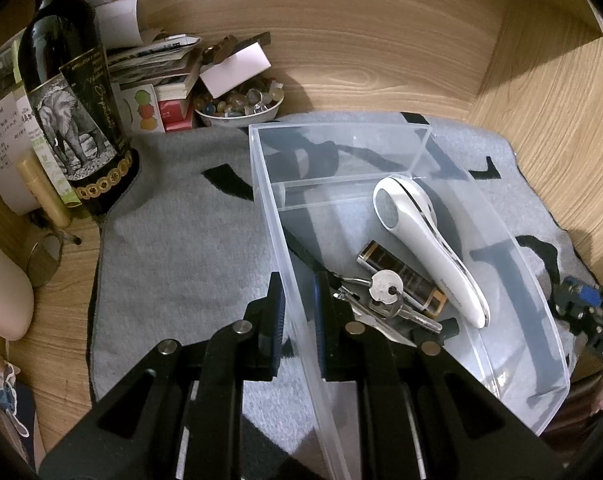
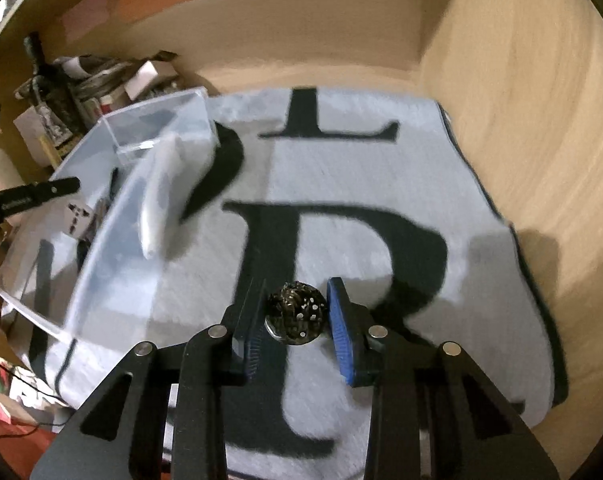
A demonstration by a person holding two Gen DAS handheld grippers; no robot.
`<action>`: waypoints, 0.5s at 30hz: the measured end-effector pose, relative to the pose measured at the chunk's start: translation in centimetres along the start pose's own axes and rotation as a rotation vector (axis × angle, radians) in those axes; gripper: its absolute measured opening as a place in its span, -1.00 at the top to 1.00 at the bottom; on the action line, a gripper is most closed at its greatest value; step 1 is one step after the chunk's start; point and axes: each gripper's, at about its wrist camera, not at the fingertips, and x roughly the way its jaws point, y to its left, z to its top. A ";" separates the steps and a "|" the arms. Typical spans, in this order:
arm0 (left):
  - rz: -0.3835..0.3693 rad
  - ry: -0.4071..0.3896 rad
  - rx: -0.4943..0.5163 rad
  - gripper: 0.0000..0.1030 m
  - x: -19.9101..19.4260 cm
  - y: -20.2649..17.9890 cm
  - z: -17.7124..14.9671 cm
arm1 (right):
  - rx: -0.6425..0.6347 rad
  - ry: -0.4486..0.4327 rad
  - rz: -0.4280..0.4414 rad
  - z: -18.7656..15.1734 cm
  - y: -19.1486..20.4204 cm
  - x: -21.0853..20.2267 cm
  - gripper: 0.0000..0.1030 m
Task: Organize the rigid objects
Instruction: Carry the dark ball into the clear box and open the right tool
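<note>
A clear plastic box (image 1: 261, 168) lies on a grey cloth with black letters (image 2: 381, 184). Inside it are a white handheld device (image 1: 421, 240), a bunch of keys (image 1: 385, 288) and a brown-and-clear oblong item (image 1: 409, 280). My left gripper (image 1: 299, 300) is shut on the box's near-left wall. In the right wrist view, which is blurred, a small dark round perforated object (image 2: 297, 316) rests on the cloth. My right gripper (image 2: 295, 312) has its blue pads against the object's two sides. The box (image 2: 101, 240) is to its left, with a white plug adapter (image 2: 77, 216) beyond.
A dark wine bottle (image 1: 73, 112) stands at the back left beside stacked papers and a bowl of glass beads (image 1: 241, 104). Wooden walls (image 1: 541, 100) close the back and right. Bare grey cloth (image 1: 181, 240) lies left of the box.
</note>
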 end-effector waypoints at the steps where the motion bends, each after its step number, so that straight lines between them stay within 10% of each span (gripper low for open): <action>1: 0.000 -0.001 0.000 0.77 0.0 0.0 0.0 | -0.014 -0.009 0.000 0.7 0.3 0.1 0.45; 15: -0.002 -0.003 -0.001 0.77 0.1 0.1 -0.1 | -0.178 -0.158 0.077 7.2 5.5 -1.1 0.45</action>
